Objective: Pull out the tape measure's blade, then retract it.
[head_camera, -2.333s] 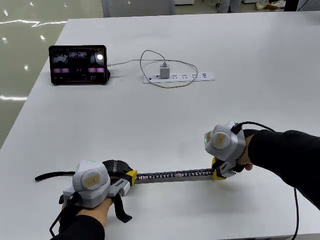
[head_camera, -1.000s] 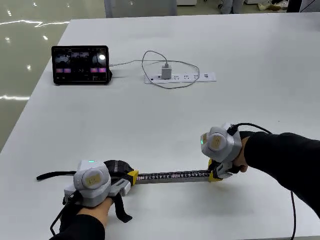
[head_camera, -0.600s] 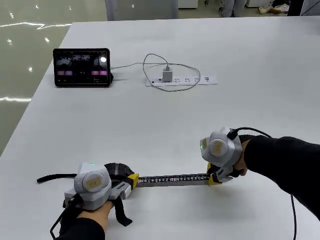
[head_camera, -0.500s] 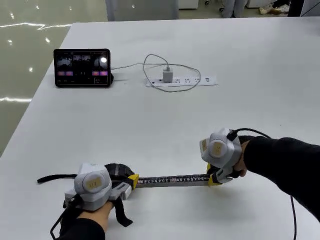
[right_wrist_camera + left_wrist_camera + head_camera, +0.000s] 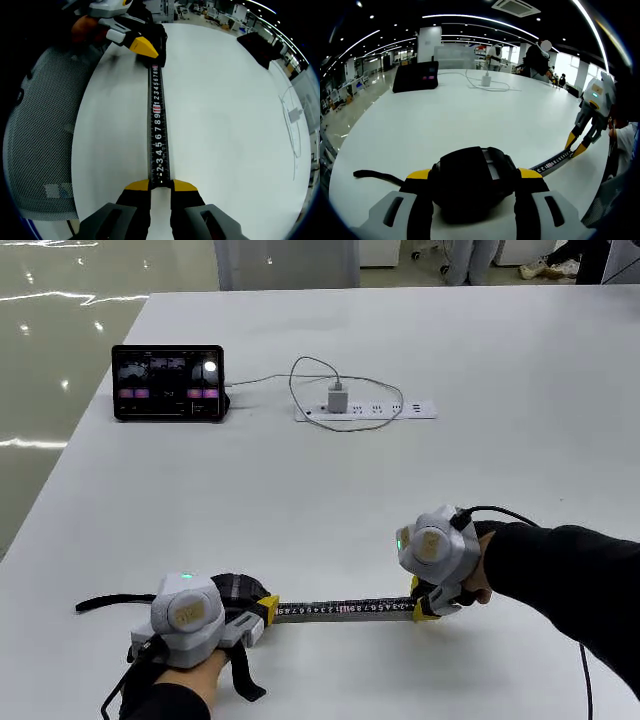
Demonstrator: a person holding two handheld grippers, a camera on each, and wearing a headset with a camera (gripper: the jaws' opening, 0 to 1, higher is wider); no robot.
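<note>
Tape measure (image 5: 236,588) x1 clamped in L gripper (image 5: 474,176) jaws, its blade (image 5: 157,125) tip pinched by R gripper (image 5: 161,186) jaws.

**Your white table and what lies on it**

Your table (image 5: 500,370) is white and broad. At its far left a dark tablet (image 5: 168,381) stands propped, screen lit. Just right of it lies a white power strip (image 5: 365,411) with a charger (image 5: 338,399) plugged in, and a thin cable (image 5: 260,378) runs to the tablet. Near you rests the tape measure case (image 5: 240,592), its blade (image 5: 345,609) drawn flat to your right and a black strap (image 5: 110,600) trailing left.
</note>
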